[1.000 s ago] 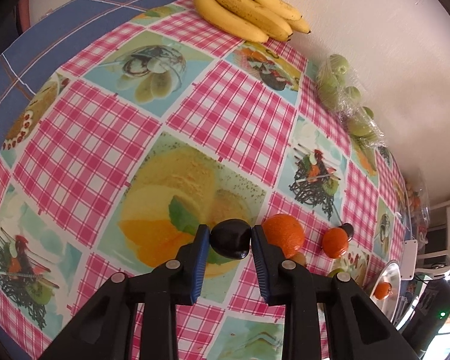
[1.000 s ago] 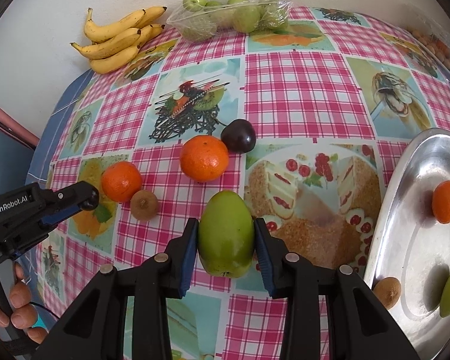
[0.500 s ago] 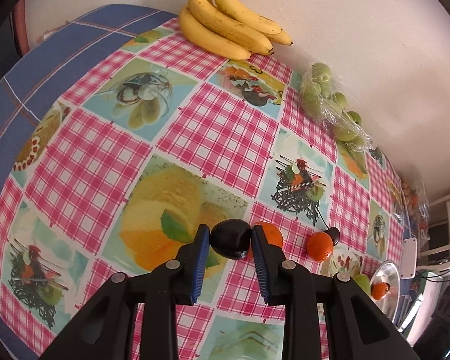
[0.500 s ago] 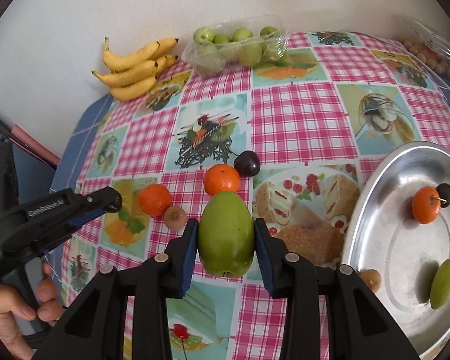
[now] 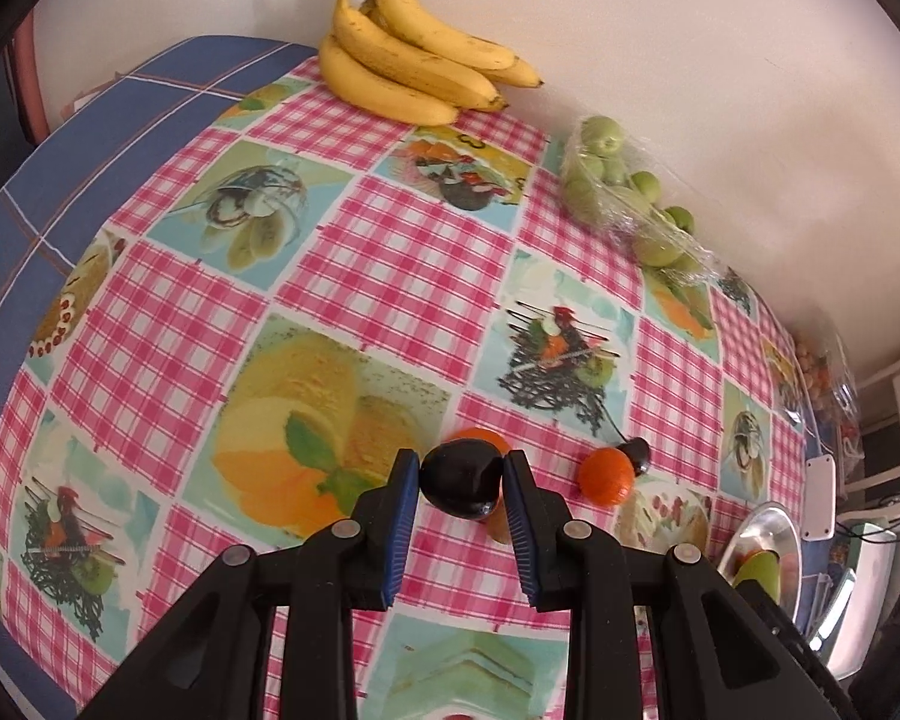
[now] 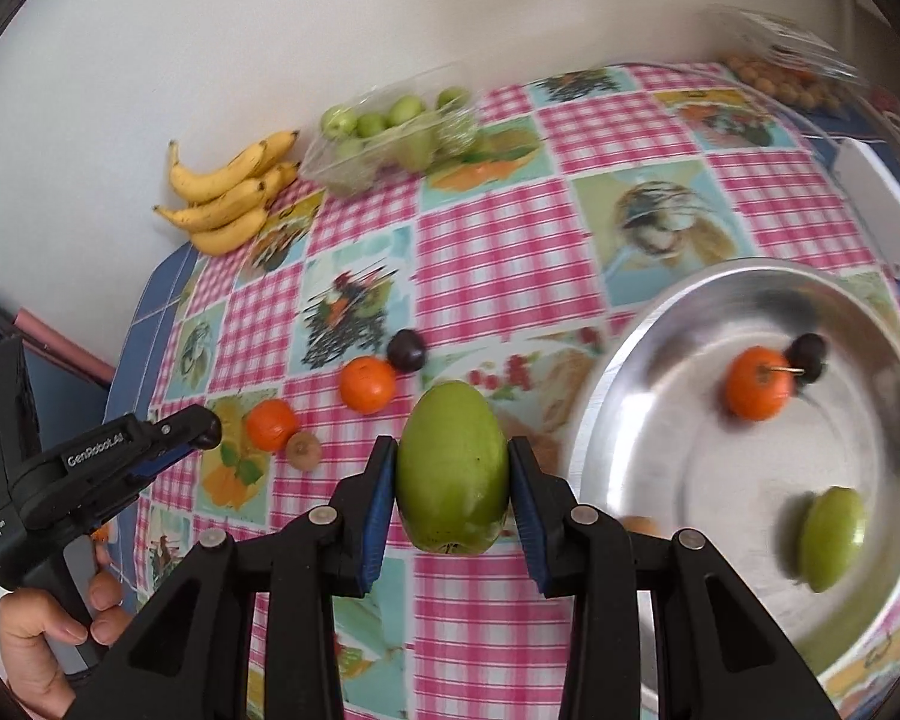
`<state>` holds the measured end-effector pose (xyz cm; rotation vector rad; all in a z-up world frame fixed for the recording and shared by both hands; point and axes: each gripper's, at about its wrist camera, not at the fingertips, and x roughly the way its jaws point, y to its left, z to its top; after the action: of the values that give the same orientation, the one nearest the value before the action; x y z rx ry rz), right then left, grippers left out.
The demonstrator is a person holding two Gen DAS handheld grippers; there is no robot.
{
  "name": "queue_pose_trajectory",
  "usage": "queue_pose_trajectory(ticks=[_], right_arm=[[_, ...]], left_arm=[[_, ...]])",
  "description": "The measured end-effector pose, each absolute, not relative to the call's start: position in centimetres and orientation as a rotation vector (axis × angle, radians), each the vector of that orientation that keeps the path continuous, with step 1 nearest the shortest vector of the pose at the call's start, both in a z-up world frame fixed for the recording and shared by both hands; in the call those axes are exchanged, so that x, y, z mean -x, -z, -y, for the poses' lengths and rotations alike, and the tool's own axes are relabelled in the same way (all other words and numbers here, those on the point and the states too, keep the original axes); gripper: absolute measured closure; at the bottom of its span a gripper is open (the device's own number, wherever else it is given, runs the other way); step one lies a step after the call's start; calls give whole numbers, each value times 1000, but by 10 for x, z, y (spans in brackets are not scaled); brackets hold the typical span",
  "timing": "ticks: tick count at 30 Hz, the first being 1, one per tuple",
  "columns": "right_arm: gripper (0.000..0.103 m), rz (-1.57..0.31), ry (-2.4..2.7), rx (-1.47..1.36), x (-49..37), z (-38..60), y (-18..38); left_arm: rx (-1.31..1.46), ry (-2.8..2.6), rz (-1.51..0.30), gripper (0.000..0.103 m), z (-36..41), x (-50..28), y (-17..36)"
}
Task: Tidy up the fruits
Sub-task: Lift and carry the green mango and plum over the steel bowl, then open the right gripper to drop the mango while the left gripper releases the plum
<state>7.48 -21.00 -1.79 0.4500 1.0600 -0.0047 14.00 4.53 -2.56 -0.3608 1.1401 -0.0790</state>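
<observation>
My left gripper (image 5: pixel 461 483) is shut on a dark plum (image 5: pixel 462 479) and holds it above the checked tablecloth. My right gripper (image 6: pixel 453 480) is shut on a green mango (image 6: pixel 452 474), lifted beside the rim of the silver tray (image 6: pixel 624 372). The tray holds an orange (image 6: pixel 757 383), a dark plum (image 6: pixel 807 350) and a green mango (image 6: pixel 831 537). On the cloth lie two oranges (image 6: pixel 366 384) (image 6: pixel 272 425), a kiwi (image 6: pixel 303 450) and another plum (image 6: pixel 406 350). The left gripper also shows in the right wrist view (image 6: pixel 207 429).
A bunch of bananas (image 5: pixel 414 69) and a plastic pack of green apples (image 5: pixel 624 198) lie along the white wall. A clear box of small fruit (image 6: pixel 780 81) and a white device (image 6: pixel 882 213) sit at the far right. The blue table edge (image 5: pixel 42 180) is left.
Both grippers have risen higher with their fruit. The right gripper has swung right, so the tray now fills more of its view.
</observation>
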Motion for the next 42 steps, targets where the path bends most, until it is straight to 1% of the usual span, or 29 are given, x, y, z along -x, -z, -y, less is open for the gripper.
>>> queue_pose_trajectory(ticks=[8,22,30,42], right_arm=[[65,-1041,148,-465,-50,263,11],[65,-990,287,-555,-15,338,5],[65,-1015,292,-557,-17,341,14],[64,-1089,269,-541,-28,331,36]], left_arm=[[295,145,-1138,73,-2,-129,18],[152,360,-1145,73,100,-100,8],[17,479,-1154,72,160,-81,17],[-77,521,-1145,72,189,-75,35]])
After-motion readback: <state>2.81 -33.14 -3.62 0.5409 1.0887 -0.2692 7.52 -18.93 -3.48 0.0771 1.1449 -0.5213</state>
